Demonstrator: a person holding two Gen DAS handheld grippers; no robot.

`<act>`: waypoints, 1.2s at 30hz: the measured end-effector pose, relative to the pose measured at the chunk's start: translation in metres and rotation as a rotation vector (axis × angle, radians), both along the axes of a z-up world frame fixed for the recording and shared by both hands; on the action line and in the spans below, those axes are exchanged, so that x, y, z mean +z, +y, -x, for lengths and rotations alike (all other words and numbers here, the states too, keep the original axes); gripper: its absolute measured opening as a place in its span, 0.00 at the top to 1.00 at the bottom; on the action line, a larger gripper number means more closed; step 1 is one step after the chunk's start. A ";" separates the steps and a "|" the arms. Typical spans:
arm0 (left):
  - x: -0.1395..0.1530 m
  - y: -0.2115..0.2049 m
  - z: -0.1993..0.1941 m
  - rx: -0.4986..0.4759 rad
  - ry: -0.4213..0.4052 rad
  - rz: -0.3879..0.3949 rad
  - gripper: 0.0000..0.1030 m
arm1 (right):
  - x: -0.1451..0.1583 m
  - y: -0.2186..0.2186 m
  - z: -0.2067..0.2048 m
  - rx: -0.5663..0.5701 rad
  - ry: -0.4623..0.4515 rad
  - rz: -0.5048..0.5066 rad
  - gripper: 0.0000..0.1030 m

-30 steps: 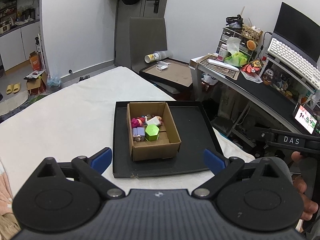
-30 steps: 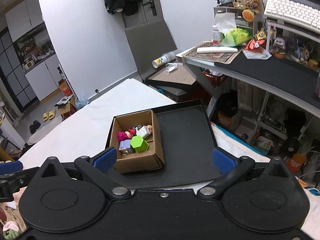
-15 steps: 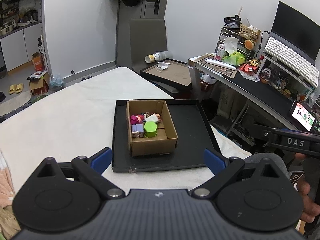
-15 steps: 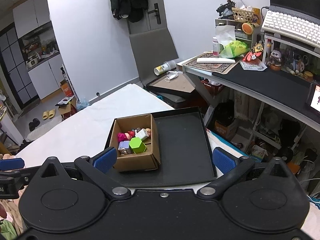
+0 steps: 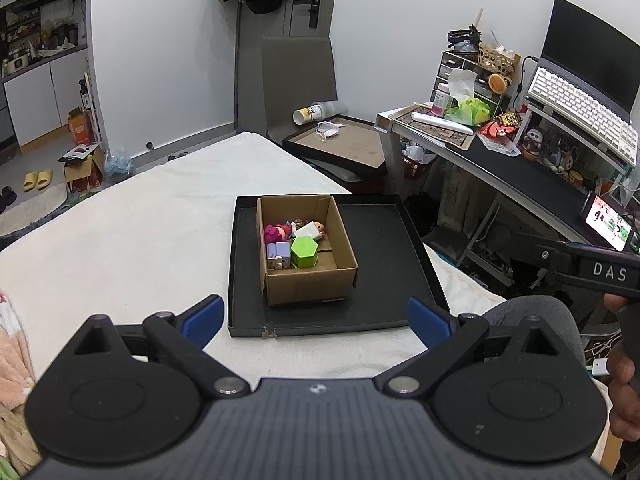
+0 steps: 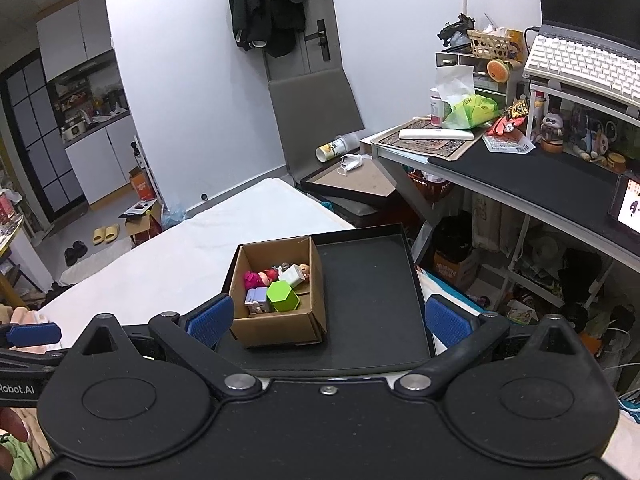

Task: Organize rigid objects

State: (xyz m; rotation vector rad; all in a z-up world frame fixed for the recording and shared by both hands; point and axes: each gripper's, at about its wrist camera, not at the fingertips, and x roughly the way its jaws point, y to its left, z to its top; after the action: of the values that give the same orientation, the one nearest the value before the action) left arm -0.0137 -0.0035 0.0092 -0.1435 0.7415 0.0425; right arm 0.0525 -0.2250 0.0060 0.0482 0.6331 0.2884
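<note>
Black tray (image 5: 384, 276): set at the bed's right edge. Cardboard box (image 5: 308, 284): on the tray's left half, toys (image 5: 294, 242) contained. Left gripper (image 5: 316, 316), right gripper (image 6: 326, 318): spread, empty, drawn back since earlier; sorting judged finished.

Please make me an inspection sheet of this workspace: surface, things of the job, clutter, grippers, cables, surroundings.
Surface: white bed cover carrying a black tray.
Job's things: cardboard box on the tray's left half, holding a green hexagonal box, a purple block, a pink toy and small figures.
Clutter: nothing seen on the tray outside the box.
Grippers: left gripper and right gripper both open, empty, short of the tray.
Cables: one black cable at the monitor.
Surroundings: crowded desk with keyboard at right; grey chair; slippers on the floor.
</note>
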 end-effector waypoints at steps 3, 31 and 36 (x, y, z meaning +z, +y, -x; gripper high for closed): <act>0.000 0.002 0.002 0.004 -0.002 0.001 0.05 | 0.000 0.001 0.001 0.006 -0.006 0.009 0.00; -0.001 0.019 0.007 0.049 -0.011 0.013 0.05 | 0.004 0.014 0.011 0.036 -0.025 0.045 0.00; -0.002 0.017 0.007 0.040 -0.004 0.013 0.05 | 0.003 0.014 0.012 0.037 -0.028 0.051 0.00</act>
State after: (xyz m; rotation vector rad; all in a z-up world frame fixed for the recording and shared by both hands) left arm -0.0207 0.0132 0.0071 -0.1707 0.7346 0.0759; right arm 0.0405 -0.2110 0.0095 -0.0163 0.6138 0.3085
